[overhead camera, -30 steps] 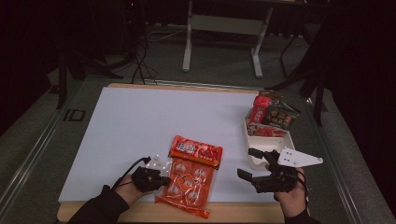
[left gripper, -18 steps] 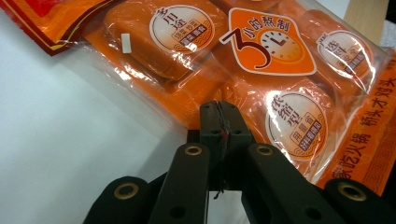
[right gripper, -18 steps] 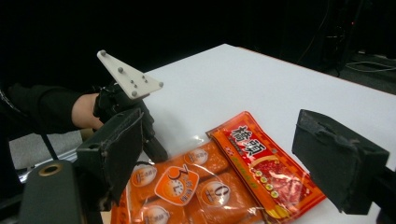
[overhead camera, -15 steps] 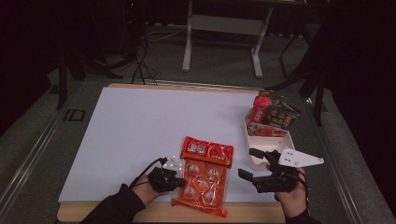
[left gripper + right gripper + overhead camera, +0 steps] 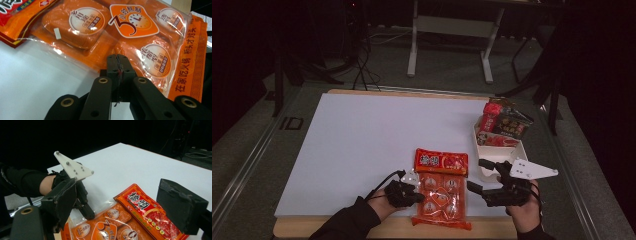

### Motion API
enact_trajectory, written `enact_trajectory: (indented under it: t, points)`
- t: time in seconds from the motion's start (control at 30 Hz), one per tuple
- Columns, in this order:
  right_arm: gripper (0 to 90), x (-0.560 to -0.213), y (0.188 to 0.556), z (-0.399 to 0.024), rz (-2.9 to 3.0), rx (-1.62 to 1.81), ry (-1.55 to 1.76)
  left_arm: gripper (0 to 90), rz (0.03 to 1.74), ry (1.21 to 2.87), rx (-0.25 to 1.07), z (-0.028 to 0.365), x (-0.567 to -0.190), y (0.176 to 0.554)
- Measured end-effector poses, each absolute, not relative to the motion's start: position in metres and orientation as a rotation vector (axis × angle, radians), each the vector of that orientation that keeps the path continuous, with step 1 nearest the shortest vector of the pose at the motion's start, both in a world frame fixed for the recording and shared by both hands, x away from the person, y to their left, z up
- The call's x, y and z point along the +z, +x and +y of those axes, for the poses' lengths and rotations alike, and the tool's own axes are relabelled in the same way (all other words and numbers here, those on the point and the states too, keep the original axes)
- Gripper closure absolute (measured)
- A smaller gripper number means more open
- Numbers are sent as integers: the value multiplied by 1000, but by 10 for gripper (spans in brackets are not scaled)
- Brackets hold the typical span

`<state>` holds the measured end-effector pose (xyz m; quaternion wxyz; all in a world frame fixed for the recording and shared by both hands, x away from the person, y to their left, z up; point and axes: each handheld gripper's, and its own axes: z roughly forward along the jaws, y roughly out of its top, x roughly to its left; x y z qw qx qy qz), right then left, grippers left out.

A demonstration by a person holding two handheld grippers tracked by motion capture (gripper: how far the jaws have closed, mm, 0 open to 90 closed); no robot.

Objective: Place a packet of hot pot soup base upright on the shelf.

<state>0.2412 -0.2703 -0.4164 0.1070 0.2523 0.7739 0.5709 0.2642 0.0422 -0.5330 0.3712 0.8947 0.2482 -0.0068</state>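
Note:
An orange packet (image 5: 442, 192) with a red header and several wrapped blocks lies near the table's front edge, between both hands. My left gripper (image 5: 417, 192) is at the packet's left side. In the left gripper view its jaws are pressed together on the clear plastic edge of the packet (image 5: 140, 50). My right gripper (image 5: 476, 175) sits just right of the packet, jaws wide apart with nothing between them. In the right gripper view the packet (image 5: 140, 212) lies between and beyond my own open jaws, with the left gripper (image 5: 90, 214) at its corner.
A white tray (image 5: 522, 147) with red and dark snack packs (image 5: 504, 122) stands at the right, close behind my right gripper. The white table sheet (image 5: 362, 140) stretches to the left and back. A wooden edge runs along the front.
My left gripper has slid to the right, dragging the orange packet with it toward the right gripper. The right gripper has stayed where it was.

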Motion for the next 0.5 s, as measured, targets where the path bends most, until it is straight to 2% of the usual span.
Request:
enact_trajectory:
  t: [0.13,0.2,0.4,0.5]
  points:
    - [161,-416,240,-270,2276,1678,738,801,624,2272,46,45,-531,264]
    - [161,-415,241,-271,2274,1679,739,798,632,2269,29,46,-530,266]
    - [161,-415,240,-271,2270,1679,735,623,664,2240,35,56,-519,273]
    - [160,-415,239,-271,2271,1666,730,571,698,2194,79,63,-510,280]
